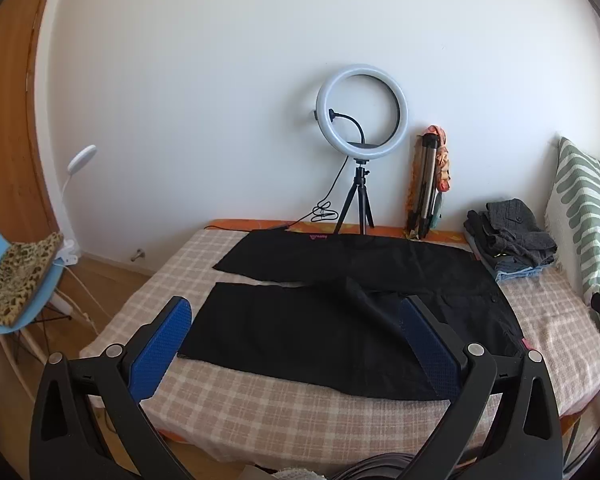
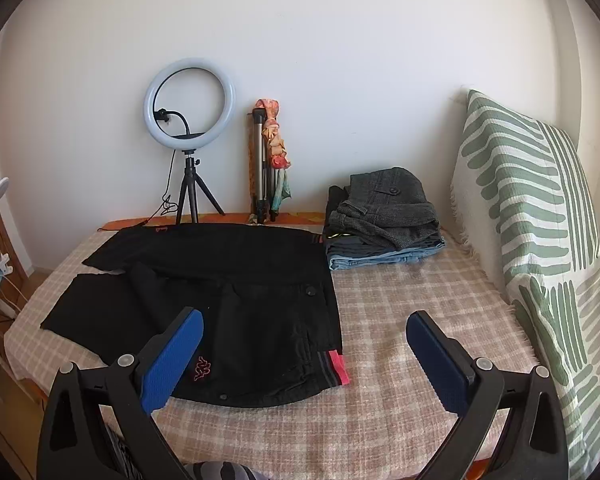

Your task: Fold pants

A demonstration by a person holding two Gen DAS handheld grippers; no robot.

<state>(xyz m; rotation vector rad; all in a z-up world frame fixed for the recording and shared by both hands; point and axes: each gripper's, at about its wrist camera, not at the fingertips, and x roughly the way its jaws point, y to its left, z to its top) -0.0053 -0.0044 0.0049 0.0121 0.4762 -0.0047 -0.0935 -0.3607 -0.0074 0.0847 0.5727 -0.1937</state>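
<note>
Chair [image 1: 28, 276]: far left in the left wrist view, pale blue, beside the bed; a leopard-print cloth [image 1: 18, 280] lies on its seat
Lamp [image 1: 82, 158]: white, on a bent stalk, clipped just beside the chair; the wooden door [image 1: 8, 120] stands behind it
Left gripper [image 1: 296, 320]: jaws spread wide, nothing between the blue pads; tilted downward over the near edge of the bed; the pads hang above the trouser legs, and contact cannot be told
Bed [image 1: 300, 420]: covered by a pink-and-cream checked blanket; an orange strip shows along the far edge by the wall
Pants [image 1: 320, 328]: black, spread flat across the middle of the bed; the two legs run to the left and lie a little apart, with blanket showing between them; the waist lies to the right, with a red band at its near corner and a small red logo close by
Ring light [image 1: 362, 110]: on a small black tripod at the far edge of the bed, against the white wall; its cable trails down to the left
Folded tripod [image 1: 424, 184]: leaning on the wall just right of the ring light; a patterned scarf [image 1: 442, 160] hangs over it
Right gripper [image 2: 304, 334]: jaws equally wide, holding nothing; tilted downward over the waist end of the pants; its left pad is over black cloth, its right pad over bare blanket
Clothes pile [image 2: 384, 220]: folded, grey on top and denim beneath; at the far right of the bed, just beside the waist
Pillow [image 2: 532, 208]: white with green stripes, upright at the right end of the bed
</note>
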